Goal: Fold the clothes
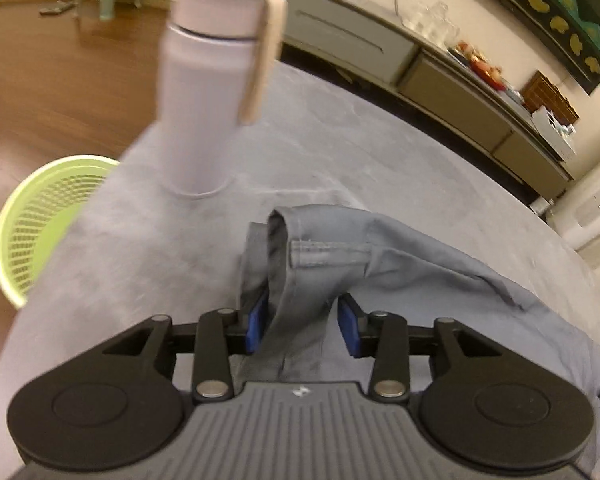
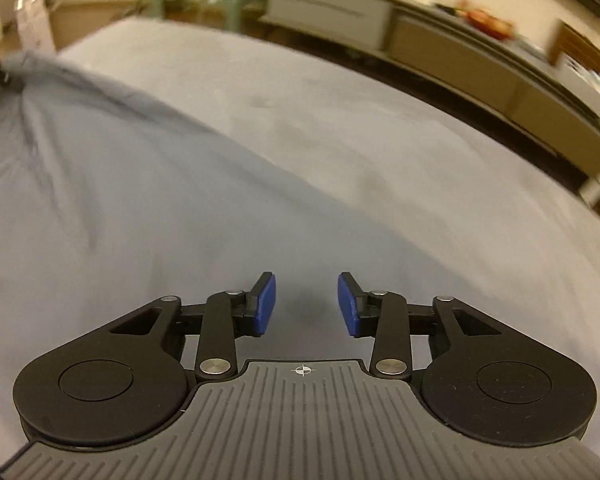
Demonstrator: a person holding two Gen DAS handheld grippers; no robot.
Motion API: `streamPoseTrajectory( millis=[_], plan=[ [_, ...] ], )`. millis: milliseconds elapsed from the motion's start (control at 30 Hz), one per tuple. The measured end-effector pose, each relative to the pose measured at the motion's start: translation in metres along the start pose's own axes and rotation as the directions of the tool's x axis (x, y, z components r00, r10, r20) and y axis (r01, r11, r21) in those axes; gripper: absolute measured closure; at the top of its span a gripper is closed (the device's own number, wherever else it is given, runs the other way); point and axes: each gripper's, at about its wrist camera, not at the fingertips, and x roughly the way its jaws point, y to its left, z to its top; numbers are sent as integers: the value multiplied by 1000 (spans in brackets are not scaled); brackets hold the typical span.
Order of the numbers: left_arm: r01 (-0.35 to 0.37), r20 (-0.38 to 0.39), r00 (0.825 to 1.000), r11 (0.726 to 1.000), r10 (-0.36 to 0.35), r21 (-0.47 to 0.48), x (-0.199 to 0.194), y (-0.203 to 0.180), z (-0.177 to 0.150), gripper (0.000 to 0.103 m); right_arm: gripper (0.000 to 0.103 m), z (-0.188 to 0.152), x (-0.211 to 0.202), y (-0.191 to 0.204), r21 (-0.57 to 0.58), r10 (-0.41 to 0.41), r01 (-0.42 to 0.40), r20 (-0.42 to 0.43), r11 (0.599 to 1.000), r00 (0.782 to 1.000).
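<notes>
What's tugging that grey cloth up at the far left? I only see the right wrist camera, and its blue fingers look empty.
Observer: The left gripper. A bunched fold of the grey garment sits between its pads, though I can't tell if it's pinched.
Operator: Anything else nearby?
Observer: A pale lilac bottle stands upright on the grey table, beyond the garment.
Operator: And off the table?
Observer: A lime green basket sits on the wooden floor beside the table's edge.
</notes>
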Motion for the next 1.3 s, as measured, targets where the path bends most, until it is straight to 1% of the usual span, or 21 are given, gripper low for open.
streamPoseTrajectory(
  millis=[67,100,233,300,367,433,467,533,600,633,700,767,833,900,967,1067,1133,1200,1233,1267,1300],
  plan=[
    [-30,38,999,999,29,23,-22,-6,-17,63,50,-35,-23,-15,42,1,-2,23,999,1000],
    [-18,51,999,998,15,52,-33,-10,-26,63,49,-49,-27,-23,73,-8,6,33,997,999],
    [47,9,999,986,-49,161,-48,-39,-67,62,49,-107,-42,-54,199,-49,35,67,979,997],
    [-11,-48,999,981,21,192,-38,-48,-82,62,49,-135,-50,-70,262,-71,48,82,964,994],
    [-108,-86,988,969,129,220,-27,-52,-95,61,43,-158,-55,-84,311,-112,82,80,947,990],
    [-177,-62,979,957,196,229,-33,-57,-104,61,43,-161,-59,-95,331,-188,164,42,929,981],
    [-211,-48,972,949,228,233,-37,-60,-108,61,43,-165,-64,-101,356,-205,173,53,918,977],
    [-95,-33,994,970,105,225,-58,-71,-115,58,42,-172,-75,-113,421,-210,156,84,893,974],
    [9,-48,999,960,5,280,-70,-90,-128,51,41,-180,-82,-122,467,-198,122,117,876,973],
    [15,-63,998,946,6,325,-71,-99,-136,50,41,-185,-84,-126,483,-188,107,122,869,975],
    [-62,-86,991,925,102,376,-60,-108,-145,50,41,-191,-78,-132,477,-201,142,76,868,977],
    [-152,-100,974,910,206,386,-45,-107,-148,48,41,-197,-72,-141,449,-257,230,-2,863,966],
    [-166,-94,972,916,213,364,-45,-105,-150,48,24,-201,-71,-146,402,-343,331,-42,854,938],
    [-180,-82,972,916,222,358,-49,-105,-153,48,24,-207,-74,-157,394,-391,385,-68,835,918],
    [-189,-81,968,902,238,388,-50,-109,-158,46,24,-213,-78,-169,396,-422,421,-91,816,902],
    [-199,-75,964,878,256,435,-47,-109,-150,45,24,-215,-79,-186,402,-432,442,-120,802,894],
    [-212,-5,971,877,238,430,-60,-109,-138,46,25,-200,-82,-170,376,-424,421,-78,826,902],
    [-228,82,974,902,212,366,-70,-101,-121,44,28,-182,-85,-149,340,-413,395,-23,853,911],
    [-262,125,964,907,233,329,-73,-95,-113,38,48,-173,-87,-138,322,-405,383,5,866,914],
    [-277,146,959,913,243,301,-74,-91,-107,38,56,-164,-89,-127,302,-397,370,32,878,917],
    [-242,136,968,929,211,281,-75,-86,-106,38,63,-154,-91,-116,283,-389,358,59,890,919]
  ],
)
